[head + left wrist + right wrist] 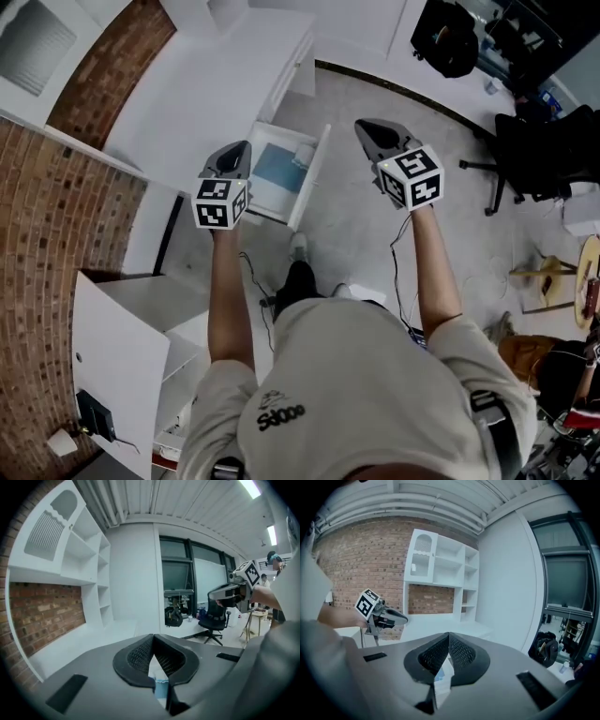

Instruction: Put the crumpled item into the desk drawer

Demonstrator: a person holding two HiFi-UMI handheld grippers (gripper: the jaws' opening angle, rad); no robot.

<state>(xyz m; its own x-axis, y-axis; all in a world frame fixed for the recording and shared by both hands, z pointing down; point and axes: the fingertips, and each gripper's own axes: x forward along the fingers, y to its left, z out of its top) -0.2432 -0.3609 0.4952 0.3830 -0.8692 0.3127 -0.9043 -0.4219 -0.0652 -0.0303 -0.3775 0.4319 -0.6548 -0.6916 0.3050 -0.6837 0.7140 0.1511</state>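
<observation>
Jaws first: your left gripper [153, 637] has its jaws pressed together tip to tip with nothing between them. Your right gripper [449, 634] shows the same, its jaws closed and empty. You hold both grippers raised side by side in front of you and apart from each other. Each one looks out across the room, and each shows in the other's view.

In the head view the desk drawer [313, 178] stands pulled open between the two grippers, nearer your left one, jutting from the front of the white tabletop [216, 84]. A pale blue item [279, 169] lies on the drawer's bottom. At this size you cannot tell whether it is crumpled.

Grey floor [375, 244] spreads under your right gripper. A black office chair [530, 141] stands well off to your right. To your left runs a brick wall [56, 216], and the right gripper view shows a white shelf unit [440, 559] against it.
</observation>
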